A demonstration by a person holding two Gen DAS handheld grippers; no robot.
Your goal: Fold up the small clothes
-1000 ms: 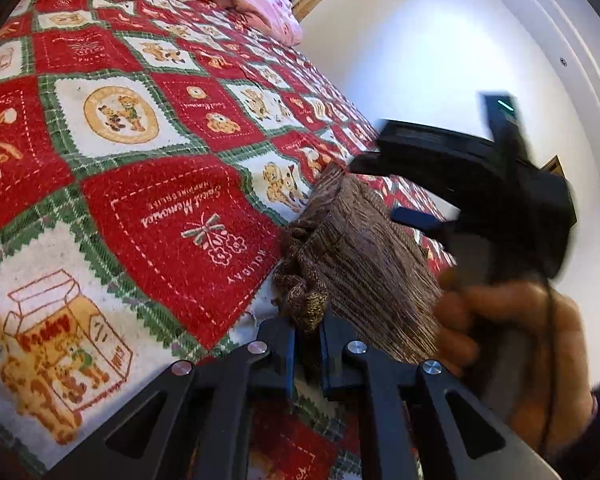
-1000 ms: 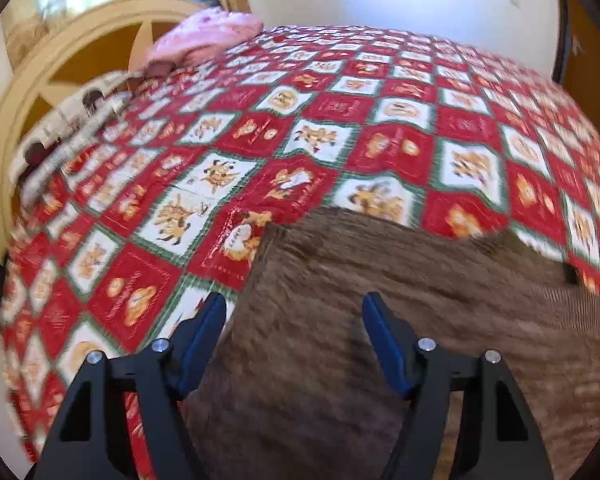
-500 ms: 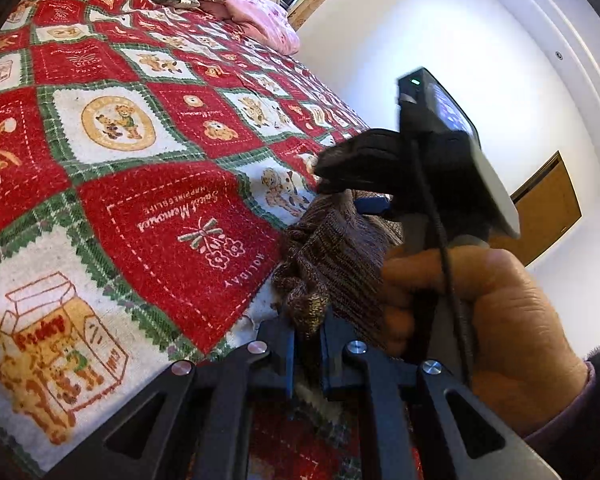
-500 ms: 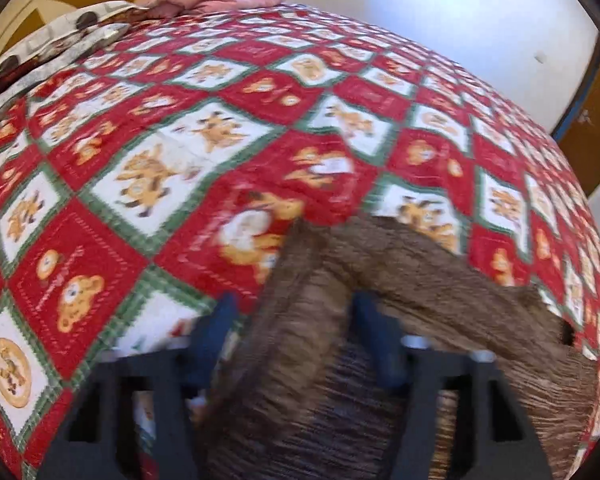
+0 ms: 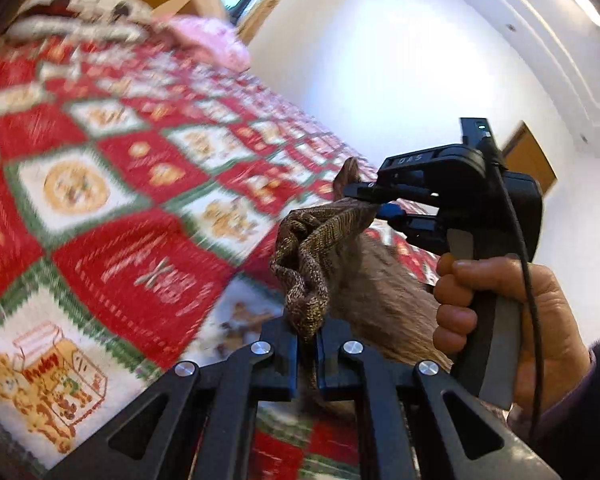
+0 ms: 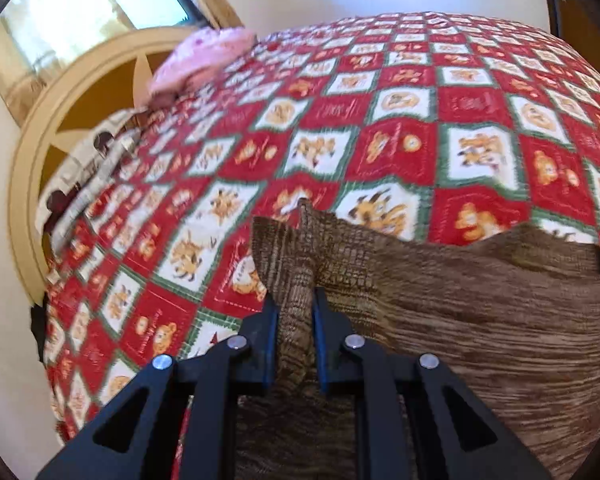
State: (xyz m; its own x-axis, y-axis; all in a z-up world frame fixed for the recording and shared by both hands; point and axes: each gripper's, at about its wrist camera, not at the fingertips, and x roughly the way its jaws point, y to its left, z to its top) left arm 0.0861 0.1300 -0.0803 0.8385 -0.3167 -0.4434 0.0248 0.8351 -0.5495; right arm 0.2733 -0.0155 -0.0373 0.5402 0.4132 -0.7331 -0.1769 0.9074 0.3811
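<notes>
Pinching hard now, the left gripper (image 5: 307, 354) has its jaws clenched on a bunched corner of the brown knit garment (image 6: 480, 320). The right gripper (image 6: 296, 332) has just been closing, and its jaws now grasp a ridge of the same cloth. That garment sits on the red checked bedspread (image 6: 400, 120), near its close edge, its gripped corners raised.

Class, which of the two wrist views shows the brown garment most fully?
The right wrist view: the brown garment spreads wide across the quilt, its edge pinched in the right gripper. The left wrist view shows only a bunched edge held by the left gripper.
</notes>
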